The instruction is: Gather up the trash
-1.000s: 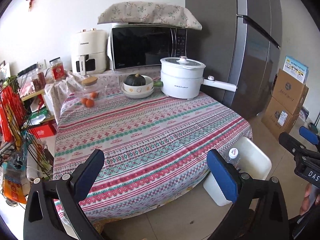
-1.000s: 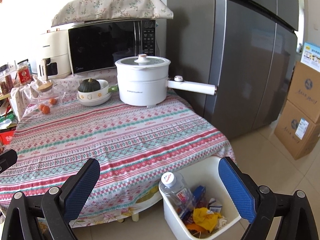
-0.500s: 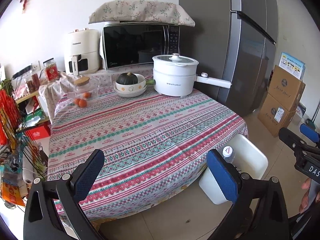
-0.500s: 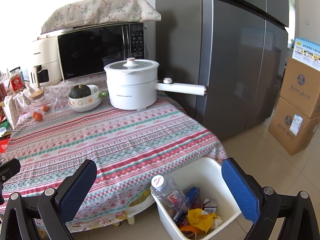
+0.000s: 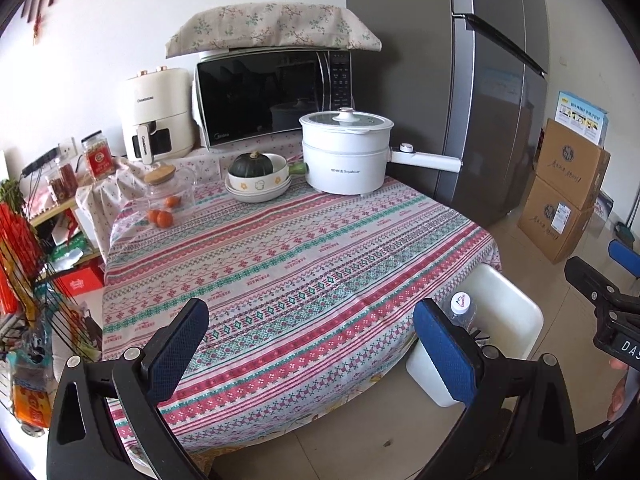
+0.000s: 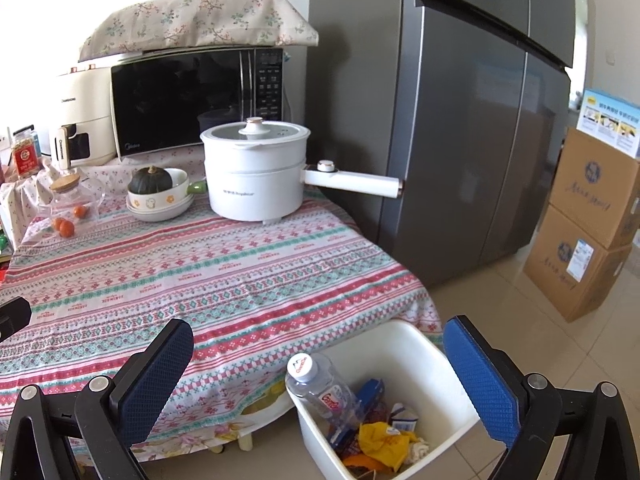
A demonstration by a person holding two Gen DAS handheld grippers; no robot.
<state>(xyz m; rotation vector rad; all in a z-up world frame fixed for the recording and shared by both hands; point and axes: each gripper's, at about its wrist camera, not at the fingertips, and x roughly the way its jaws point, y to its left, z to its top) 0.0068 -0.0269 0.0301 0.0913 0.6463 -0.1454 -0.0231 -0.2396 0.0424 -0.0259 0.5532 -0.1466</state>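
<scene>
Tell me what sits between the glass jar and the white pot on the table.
A stack of bowls holding a dark green squash sits between the glass jar and the white pot, clearest in the right wrist view.

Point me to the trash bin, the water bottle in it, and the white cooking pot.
trash bin [image 6: 420, 344]: right wrist view, far inner wall.
water bottle [image 6: 320, 380]: right wrist view, clear shoulder.
white cooking pot [image 6: 256, 188]: right wrist view, front wall.

Bright, even daylight enters from the right, putting soft glare on the tall grey steel refrigerator [image 6: 460, 120] and pale tiled floor [image 6: 500, 300], while both sharp fisheye views bow straight lines and darken to black at the corners.
</scene>
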